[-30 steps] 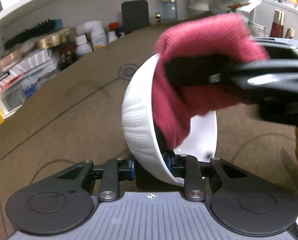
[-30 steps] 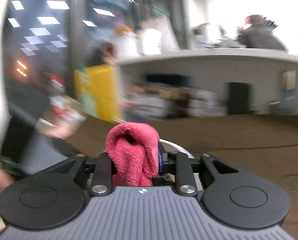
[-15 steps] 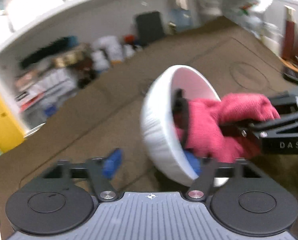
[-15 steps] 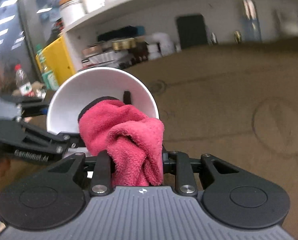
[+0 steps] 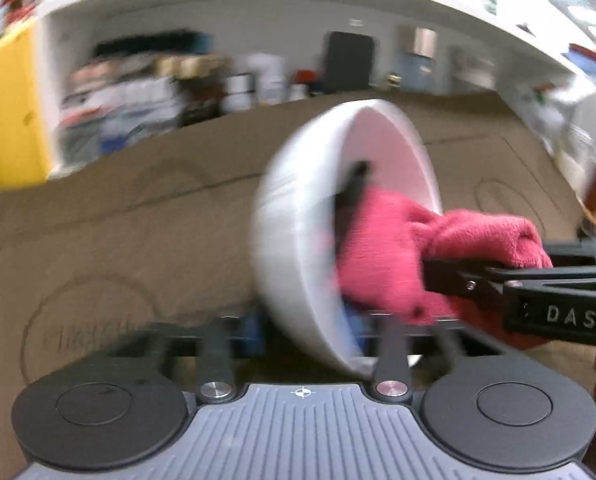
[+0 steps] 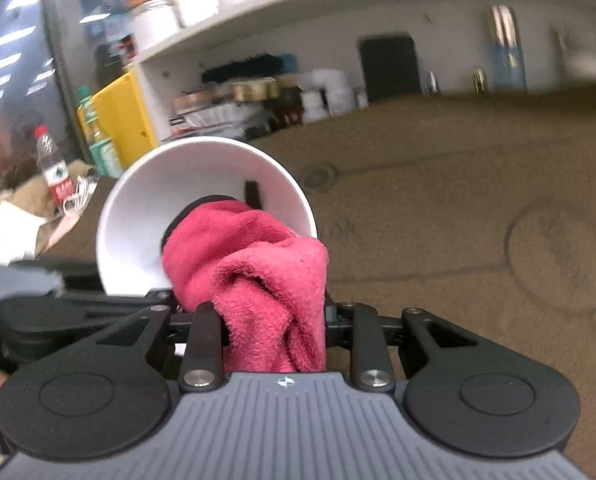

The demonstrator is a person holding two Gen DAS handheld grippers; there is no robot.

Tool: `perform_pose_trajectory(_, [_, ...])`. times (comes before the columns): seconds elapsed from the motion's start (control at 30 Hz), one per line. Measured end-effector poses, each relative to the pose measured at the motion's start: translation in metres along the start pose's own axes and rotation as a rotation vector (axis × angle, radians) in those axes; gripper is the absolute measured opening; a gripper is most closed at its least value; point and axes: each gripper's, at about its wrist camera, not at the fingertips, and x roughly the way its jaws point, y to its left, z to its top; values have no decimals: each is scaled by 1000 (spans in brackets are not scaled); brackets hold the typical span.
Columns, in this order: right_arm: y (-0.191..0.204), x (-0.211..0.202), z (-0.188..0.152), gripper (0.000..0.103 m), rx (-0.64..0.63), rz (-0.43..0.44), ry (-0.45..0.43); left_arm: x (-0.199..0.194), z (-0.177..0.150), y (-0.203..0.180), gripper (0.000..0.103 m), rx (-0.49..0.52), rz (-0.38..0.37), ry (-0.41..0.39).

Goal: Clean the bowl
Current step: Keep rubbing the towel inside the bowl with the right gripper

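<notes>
The left gripper (image 5: 309, 328), jaws just closing, is clamping the bowl's (image 5: 298, 240) near rim, holding it tipped on edge above the mat (image 5: 118, 220), mouth facing right. The right gripper (image 6: 272, 320) is squeezing the cloth (image 6: 254, 264) and reaching in from that open side, pressing cloth against the inner wall.

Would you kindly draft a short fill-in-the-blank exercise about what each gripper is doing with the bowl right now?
1. The right gripper is shut on a red ____.
2. The left gripper grips the ____ bowl by its rim.
3. The cloth reaches ____ the bowl.
4. The bowl is held tipped on its side above the ____ mat.

Missing words: cloth; white; into; brown
</notes>
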Motion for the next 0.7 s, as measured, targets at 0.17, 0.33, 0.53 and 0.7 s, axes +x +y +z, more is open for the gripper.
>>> perform_pose_trajectory(0.17, [16,0,10,26,-119,-71,-20,1,6,7,28,73,-66,46])
perform_pose_trajectory(0.33, [28,1,26,26,-192,-94,-85,2,10,13,28,108,-100,78])
perform_pose_trajectory(0.53, [55,-18,44,25,-293,26,-226,1,18,16,29,167,-127,110])
perform_pose_trajectory(0.7, [66,-33,40,25,-309,95,-229,2,20,19,29,184,-132,120])
